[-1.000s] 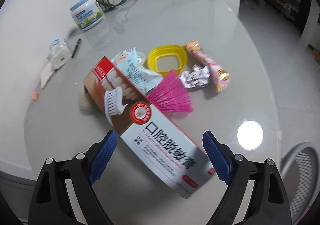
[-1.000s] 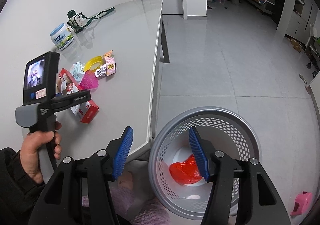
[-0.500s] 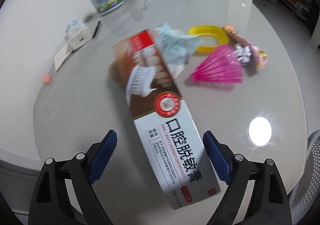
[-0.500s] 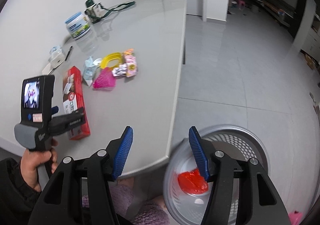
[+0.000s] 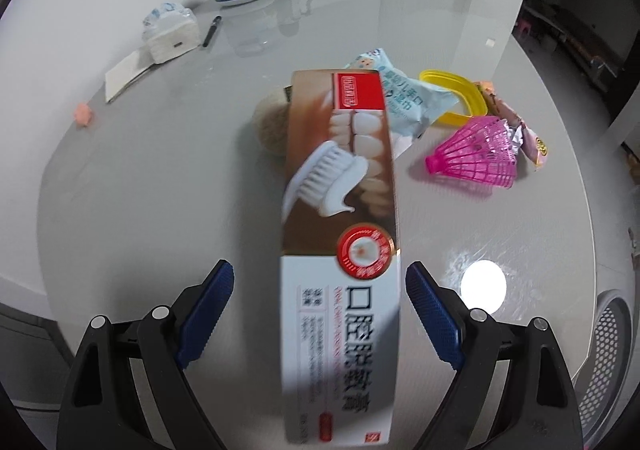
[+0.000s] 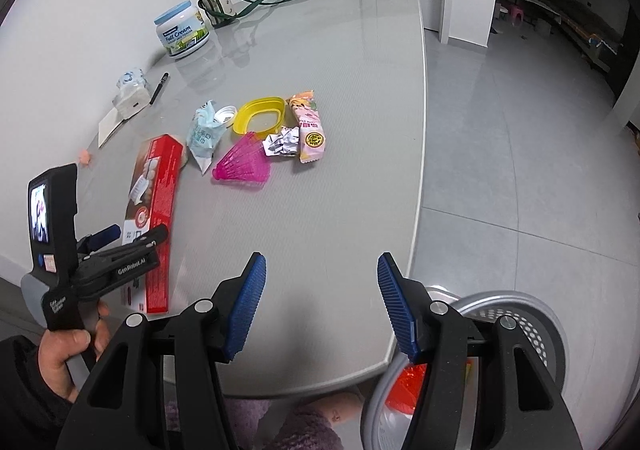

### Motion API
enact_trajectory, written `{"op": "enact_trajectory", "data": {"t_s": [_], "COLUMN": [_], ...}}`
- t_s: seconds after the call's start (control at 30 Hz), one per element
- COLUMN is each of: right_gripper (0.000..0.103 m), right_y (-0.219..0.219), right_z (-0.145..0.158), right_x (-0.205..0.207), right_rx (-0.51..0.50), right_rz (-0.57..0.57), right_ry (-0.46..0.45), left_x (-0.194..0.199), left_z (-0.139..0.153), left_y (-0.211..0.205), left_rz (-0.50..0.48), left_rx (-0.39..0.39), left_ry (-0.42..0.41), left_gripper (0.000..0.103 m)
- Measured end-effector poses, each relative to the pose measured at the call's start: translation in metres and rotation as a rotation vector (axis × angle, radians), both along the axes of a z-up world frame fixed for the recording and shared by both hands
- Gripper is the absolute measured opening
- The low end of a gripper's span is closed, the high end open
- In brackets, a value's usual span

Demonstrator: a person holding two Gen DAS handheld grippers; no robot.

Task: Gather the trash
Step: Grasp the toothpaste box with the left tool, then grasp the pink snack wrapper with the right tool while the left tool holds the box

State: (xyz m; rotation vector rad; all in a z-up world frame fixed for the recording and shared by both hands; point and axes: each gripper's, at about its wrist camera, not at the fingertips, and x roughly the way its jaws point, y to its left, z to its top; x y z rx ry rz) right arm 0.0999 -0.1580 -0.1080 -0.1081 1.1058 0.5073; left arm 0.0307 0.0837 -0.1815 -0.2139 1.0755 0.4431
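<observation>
Grey table (image 6: 340, 209) carries toothpaste box (image 5: 340, 250) (lying flat), wrappers (image 6: 310, 125).

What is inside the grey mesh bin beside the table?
In the right wrist view the bin holds something red-orange. The table edge and the right gripper cover the rest.
</observation>
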Motion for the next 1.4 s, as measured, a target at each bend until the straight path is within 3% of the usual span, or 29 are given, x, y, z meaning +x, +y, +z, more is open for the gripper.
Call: {"op": "enact_trajectory", "data": {"t_s": [0.17, 0.43, 0.83, 1.27, 1.3, 1.4], "right_gripper": [0.056, 0.056, 0.056, 0.055, 0.054, 0.035], "right_y": [0.004, 0.015, 0.084, 0.121, 0.121, 0.123], "right_z": [-0.009, -0.018, -0.035, -0.078, -0.08, -0.084], "right_x": [0.014, 0.053, 0.131, 0.172, 0.172, 0.172], "right_rx": [-0.002, 0.019, 0.02, -0.092, -0.098, -0.107], "right_rz": [-0.009, -0.015, 0.04, 0.02, 0.017, 0.011], "right_ry": [0.013, 0.016, 0.016, 0.084, 0.086, 0.098], "left_x": [0.01, 0.002, -0.01, -0.009, -0.009, -0.006], "left_z": [-0.009, 0.007, 0.081, 0.1, 0.101, 0.1], "left_y": [-0.002, 0.006, 0.032, 0.064, 0.066, 0.072], "left_rz": [-0.033, -0.043, -0.05, -0.102, -0.105, -0.12], "left_rx": [-0.037, -0.083, 0.014, 0.046, 0.044, 0.037], "left_ry": [0.0, -0.033, -0.123, -0.122, -0.121, -0.112], "left_gripper": [0.052, 0.051, 0.051, 0.051, 0.051, 0.051]}}
